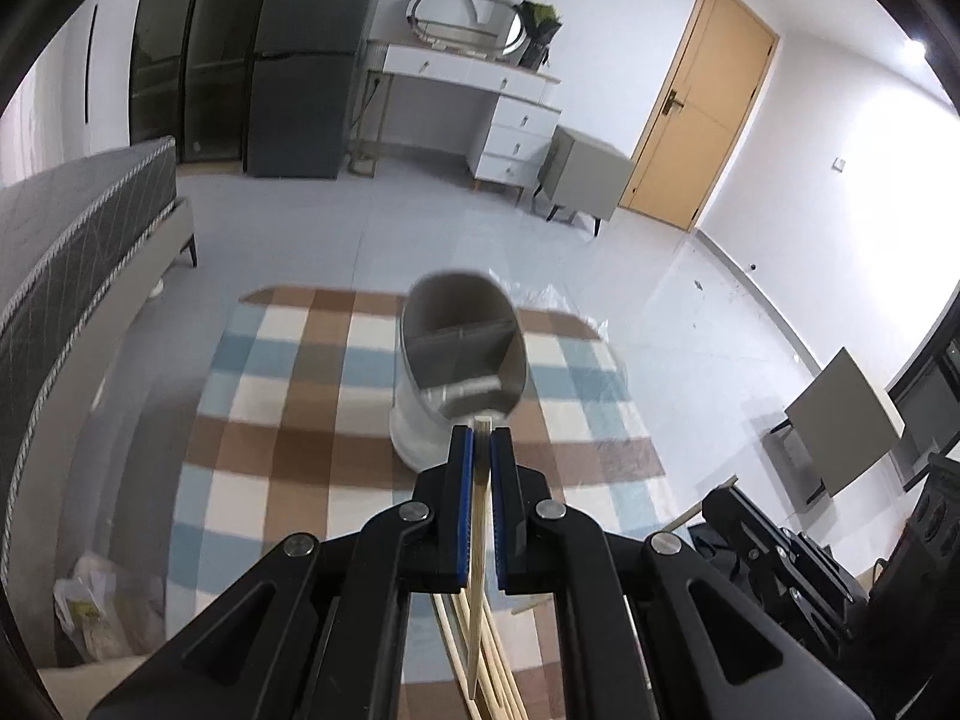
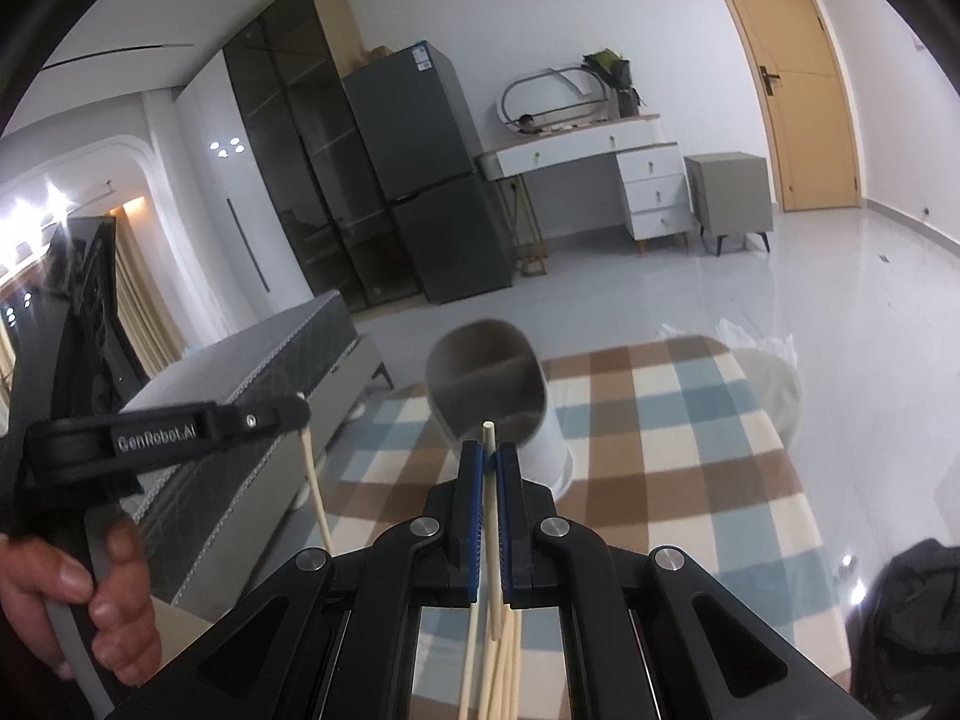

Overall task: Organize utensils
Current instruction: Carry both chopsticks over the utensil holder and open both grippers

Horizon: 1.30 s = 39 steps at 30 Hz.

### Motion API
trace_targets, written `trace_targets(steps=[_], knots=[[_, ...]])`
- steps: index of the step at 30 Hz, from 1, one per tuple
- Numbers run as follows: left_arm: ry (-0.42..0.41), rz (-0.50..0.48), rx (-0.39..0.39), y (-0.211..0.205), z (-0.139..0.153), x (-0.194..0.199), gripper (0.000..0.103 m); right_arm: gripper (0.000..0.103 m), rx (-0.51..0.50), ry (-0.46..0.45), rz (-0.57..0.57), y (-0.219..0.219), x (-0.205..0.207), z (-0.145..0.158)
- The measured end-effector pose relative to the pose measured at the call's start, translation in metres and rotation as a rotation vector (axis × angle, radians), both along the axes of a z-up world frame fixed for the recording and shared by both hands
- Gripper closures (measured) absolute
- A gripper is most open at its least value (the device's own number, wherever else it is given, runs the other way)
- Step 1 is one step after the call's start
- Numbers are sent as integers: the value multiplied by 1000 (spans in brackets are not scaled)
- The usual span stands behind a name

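A white utensil holder (image 1: 420,420) with a grey, divided inside stands on the checked tablecloth (image 1: 288,450), just ahead of both grippers. My left gripper (image 1: 482,438) is shut on a pale chopstick (image 1: 480,516) whose tip reaches the holder's near rim. In the right wrist view my right gripper (image 2: 489,450) is shut on another pale chopstick (image 2: 491,516), its tip poking up in front of the holder (image 2: 540,444). There the left gripper (image 2: 303,408) shows at the left, a hand (image 2: 90,600) on its handle. Several loose chopsticks (image 2: 501,666) lie below the jaws.
A grey bed (image 1: 72,276) runs along the cloth's left side. Behind stand a dark fridge (image 2: 432,180), a white dresser (image 2: 630,174), a grey side cabinet (image 2: 729,192) and a wooden door (image 2: 792,72). A plastic bag (image 1: 90,606) lies at the lower left, a dark bag (image 2: 912,612) at the right.
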<state>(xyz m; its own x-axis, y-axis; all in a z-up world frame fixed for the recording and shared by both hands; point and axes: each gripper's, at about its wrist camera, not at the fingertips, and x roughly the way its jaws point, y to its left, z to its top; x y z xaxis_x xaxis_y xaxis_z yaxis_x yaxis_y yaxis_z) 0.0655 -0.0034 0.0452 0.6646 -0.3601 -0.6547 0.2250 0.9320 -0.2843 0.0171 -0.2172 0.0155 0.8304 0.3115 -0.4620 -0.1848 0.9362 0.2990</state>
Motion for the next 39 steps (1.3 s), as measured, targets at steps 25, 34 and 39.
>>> trace_targets(steps=[25,34,39], knots=[[-275,78,-126,17,63,127,102,99,-150,-200,144,45,157,105],[-280,130,-159,24,32,154,102,99,-196,-167,198,55,189,75],[-254,149,-178,24,16,158,102,99,-232,-143,232,59,196,60]])
